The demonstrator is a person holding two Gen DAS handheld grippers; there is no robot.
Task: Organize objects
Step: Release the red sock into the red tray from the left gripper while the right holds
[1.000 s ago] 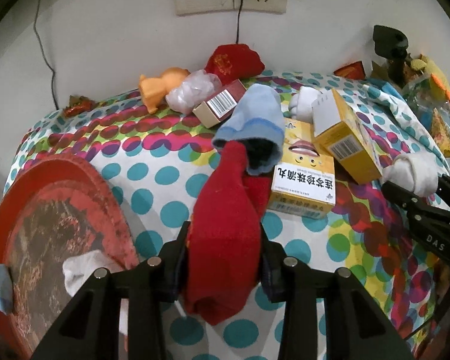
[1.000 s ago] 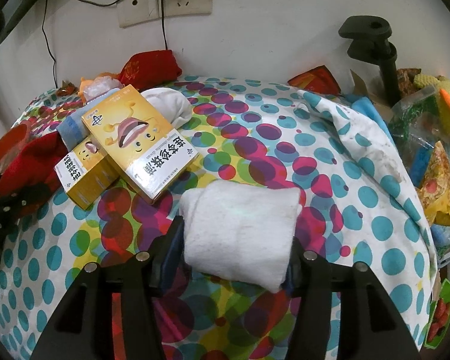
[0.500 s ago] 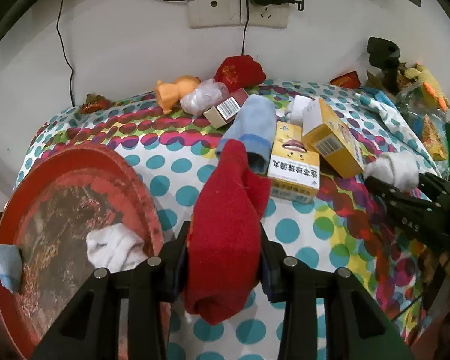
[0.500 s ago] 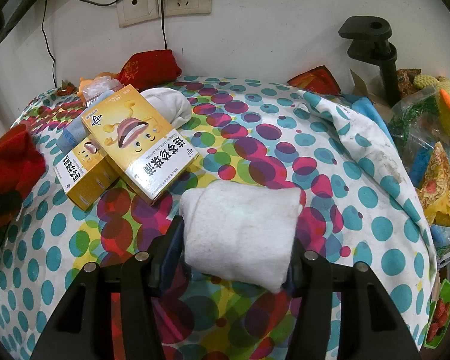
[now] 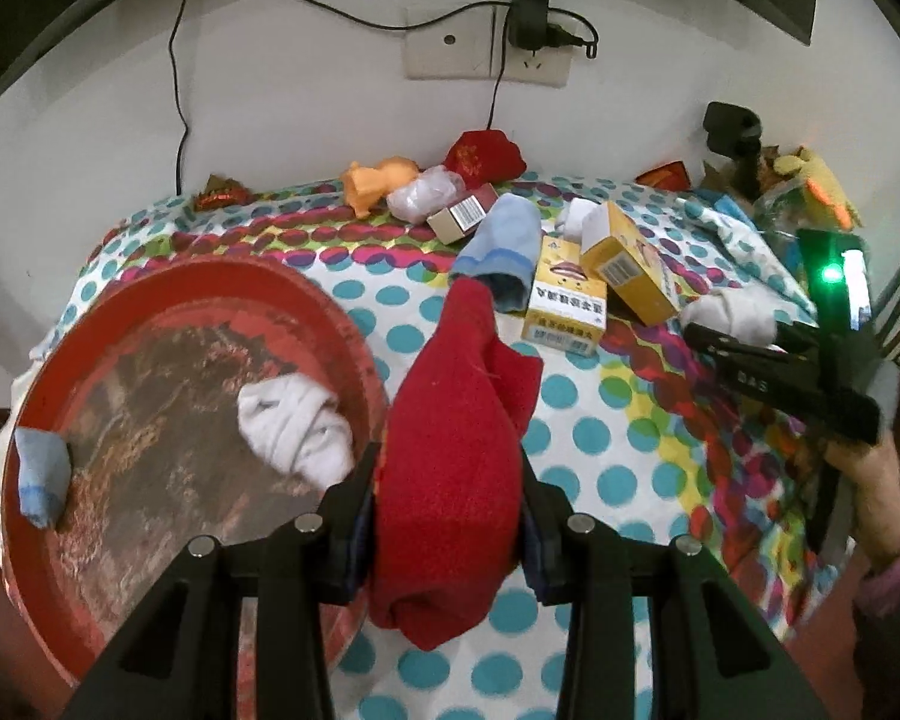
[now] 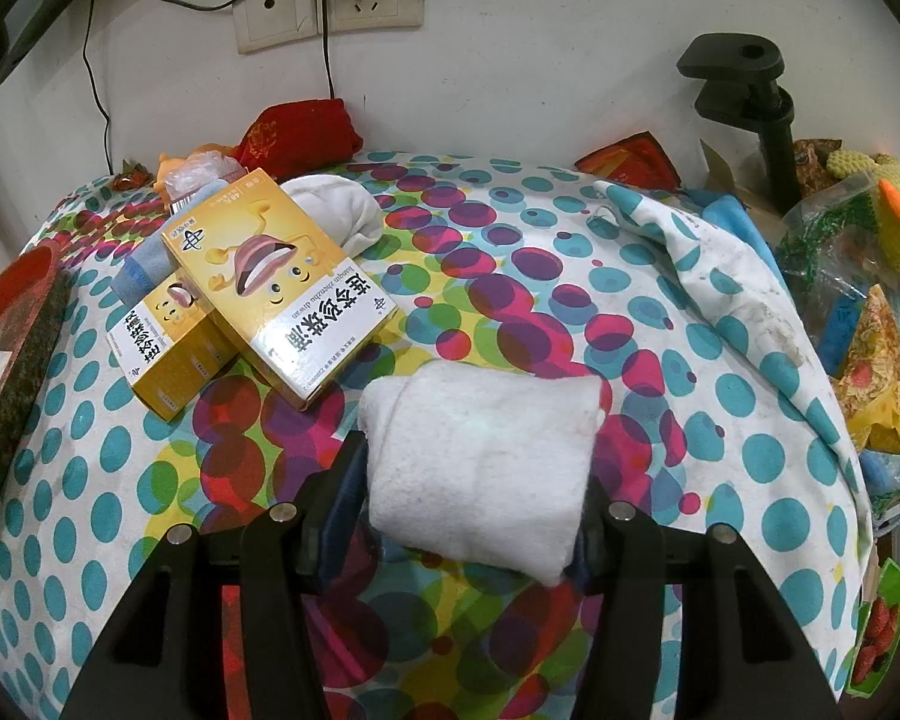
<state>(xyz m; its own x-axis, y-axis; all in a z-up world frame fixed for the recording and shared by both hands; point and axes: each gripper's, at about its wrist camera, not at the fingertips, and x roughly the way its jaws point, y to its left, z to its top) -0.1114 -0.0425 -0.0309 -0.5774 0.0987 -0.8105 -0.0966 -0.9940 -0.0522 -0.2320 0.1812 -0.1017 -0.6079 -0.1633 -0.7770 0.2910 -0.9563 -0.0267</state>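
My left gripper (image 5: 447, 516) is shut on a red sock (image 5: 456, 450) and holds it above the table, just right of a round red tray (image 5: 120, 570). The tray holds a white sock (image 5: 294, 432) and a small blue sock (image 5: 42, 474). My right gripper (image 6: 471, 498) is shut on a rolled white sock (image 6: 480, 456) over the dotted tablecloth; it also shows in the left wrist view (image 5: 780, 372). A blue sock (image 5: 504, 246) and another white sock (image 6: 342, 210) lie by two yellow boxes (image 6: 276, 282).
A brown box (image 5: 462, 216), a clear bag (image 5: 426, 195), an orange toy (image 5: 378, 180) and a red pouch (image 6: 300, 138) lie near the wall. Snack bags (image 6: 870, 324), a black clamp (image 6: 744, 102) and folded cloth (image 6: 714, 276) crowd the right edge.
My left gripper has lifted the red sock up and pulled it back and left, toward the red tray, which now fills more of its view. My right gripper holds still.
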